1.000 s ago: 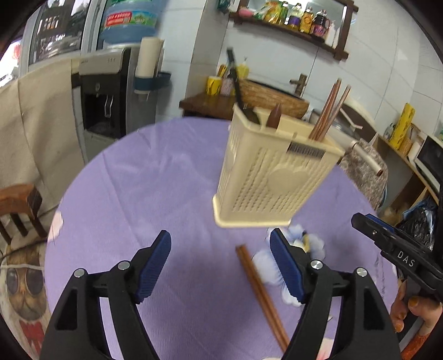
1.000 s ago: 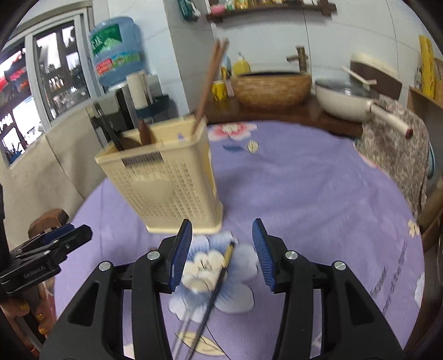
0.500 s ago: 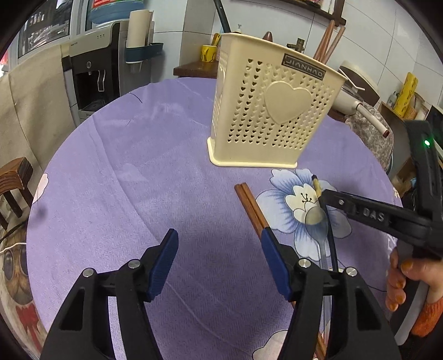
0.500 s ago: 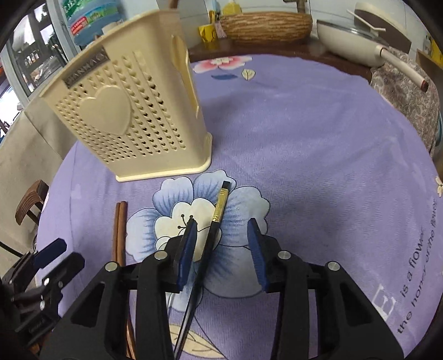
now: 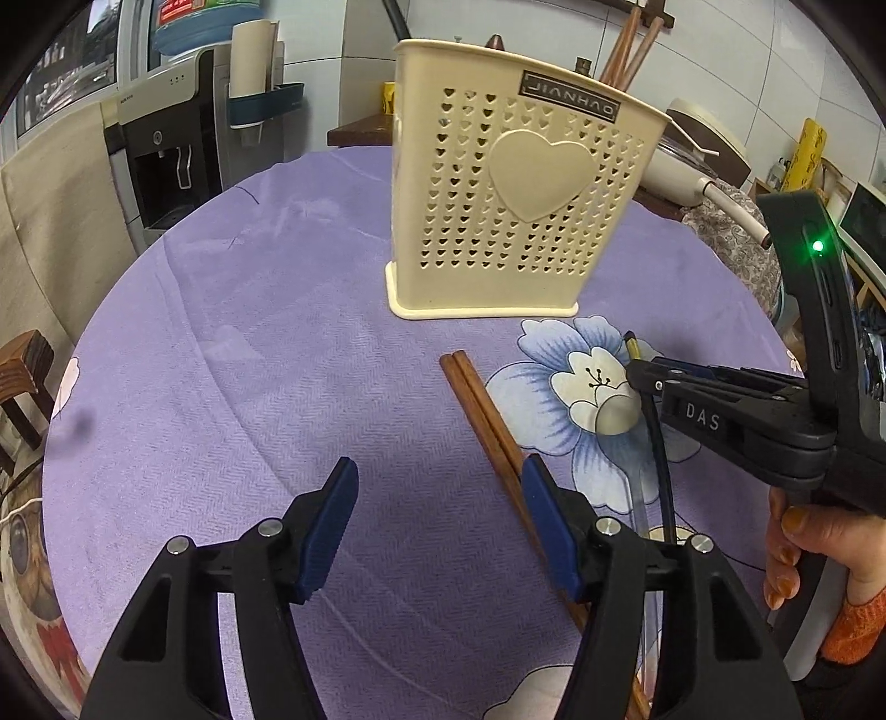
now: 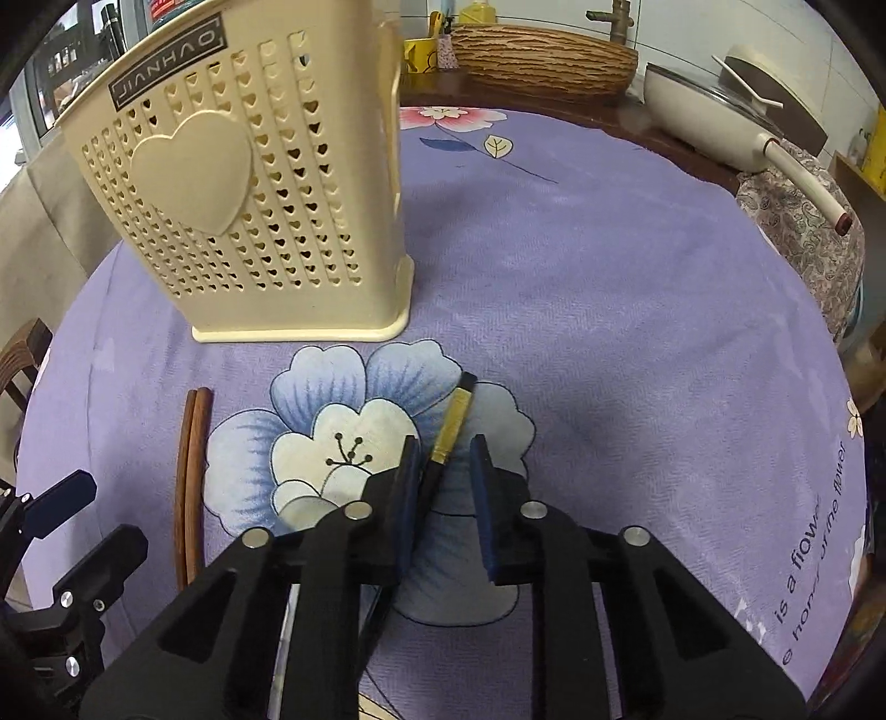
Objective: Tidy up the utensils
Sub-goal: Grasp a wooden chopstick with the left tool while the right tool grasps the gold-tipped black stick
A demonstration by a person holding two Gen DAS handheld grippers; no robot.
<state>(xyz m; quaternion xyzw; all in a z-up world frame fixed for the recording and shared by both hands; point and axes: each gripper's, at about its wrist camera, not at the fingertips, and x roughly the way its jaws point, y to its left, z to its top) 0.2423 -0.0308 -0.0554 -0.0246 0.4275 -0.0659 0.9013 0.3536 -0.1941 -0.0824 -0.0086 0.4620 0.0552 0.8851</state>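
Right gripper (image 6: 443, 471) is lowered onto the purple floral tablecloth (image 6: 609, 288), its jaws closing around a black chopstick with a gold band (image 6: 451, 426). That chopstick lies between the blue pads: it sits against the left pad, while a gap remains at the right pad, so no clamping is visible. Its gold-banded end projects beyond the fingertips toward the holder. In the left wrist view the same chopstick (image 5: 656, 437) runs under the right gripper's tip (image 5: 645, 376).

Left gripper (image 5: 437, 520) hangs just above the cloth with its jaws parted and nothing between them. A pair of brown wooden chopsticks (image 5: 482, 410) lies flat on the cloth, side by side and touching; the pair passes just outside the left gripper's right-hand pad and continues beneath that finger. In the right wrist view the pair (image 6: 191, 476) lies left of the printed blue flower (image 6: 354, 432).

A cream perforated utensil holder (image 5: 520, 205) with a raised heart on its front stands upright on the cloth, beyond both sets of chopsticks and apart from them. Brown chopsticks (image 5: 628, 47) and dark utensil handles rise from its top.

A hand (image 5: 814, 548) with an orange sleeve cuff grips the right gripper's handle at the right edge of the left wrist view.
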